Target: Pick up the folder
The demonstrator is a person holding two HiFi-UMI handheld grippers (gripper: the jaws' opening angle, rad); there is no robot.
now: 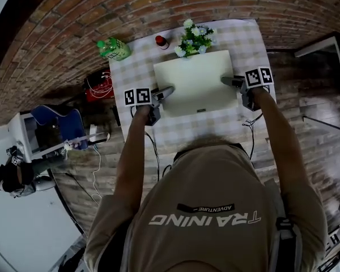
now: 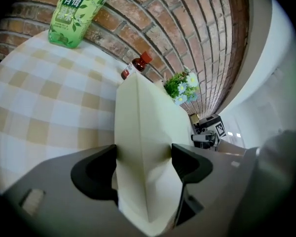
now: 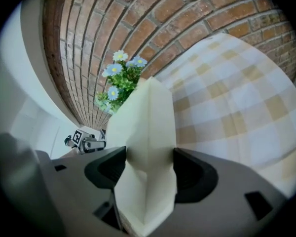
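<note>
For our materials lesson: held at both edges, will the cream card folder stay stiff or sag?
Probably fairly stiff: the cream card folder lies flat between left gripper and right gripper. Likely light: it looks thin.

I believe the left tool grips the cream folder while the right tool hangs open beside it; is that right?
Not quite: the right gripper view shows the right tool also shut on the folder; the left tool does grip it.

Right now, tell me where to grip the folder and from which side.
Take the folder by its two opposite side edges, coming in from the left and the right. It is wide, thin and flat, so a single pinch would likely let it sag. The left gripper and the right gripper are each shut on one edge.
</note>
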